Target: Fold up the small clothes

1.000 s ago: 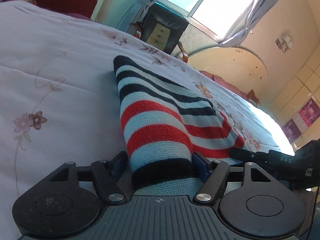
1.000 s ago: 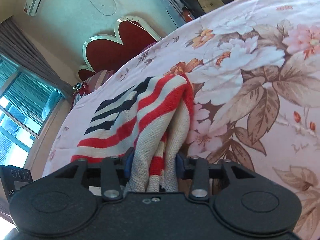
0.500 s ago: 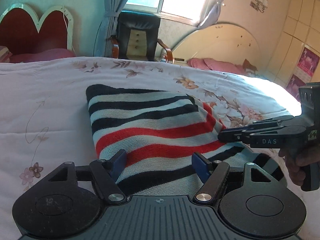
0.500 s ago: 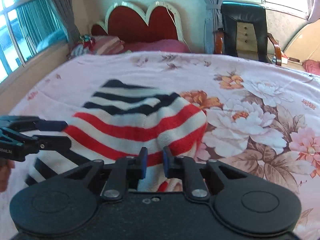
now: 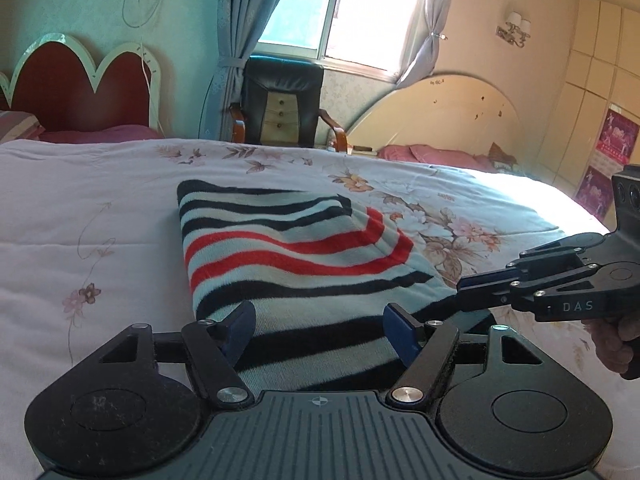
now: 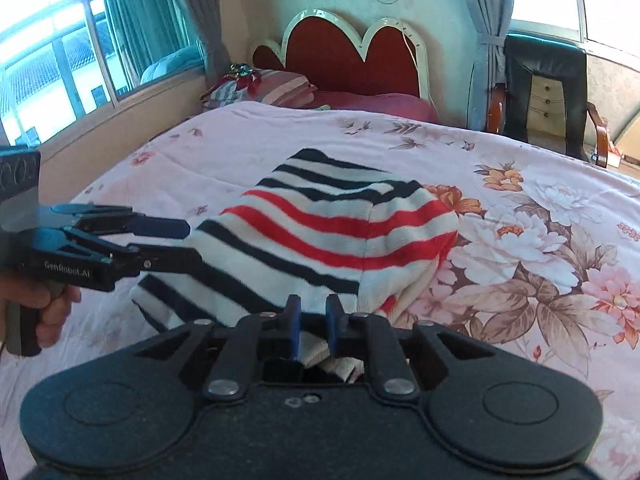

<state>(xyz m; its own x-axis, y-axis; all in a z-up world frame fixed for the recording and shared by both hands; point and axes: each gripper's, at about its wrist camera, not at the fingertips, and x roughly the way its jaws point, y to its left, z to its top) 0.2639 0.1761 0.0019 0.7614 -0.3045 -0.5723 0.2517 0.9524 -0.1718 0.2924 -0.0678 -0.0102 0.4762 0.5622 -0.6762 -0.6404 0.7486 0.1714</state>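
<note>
Left wrist: floral quilt [image 5: 100, 200], scalloped headboard [image 5: 80, 80], armchair [image 5: 284, 104].

Fuzzy knitted wool-like striped sweater [image 5: 304, 264] lying soft and matt beyond the jaws, smooth floral cotton-looking quilt [image 5: 100, 208] spreading beneath it, left gripper [image 5: 320, 326] showing matt black plastic with shiny metal rivets, glossy black leather armchair [image 5: 282, 100] with polished wood arms gleaming far ahead.

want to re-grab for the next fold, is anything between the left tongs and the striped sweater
Nothing visible. The left tongs stand open right over the near edge of the striped sweater on the bed, with only air between them.
</note>
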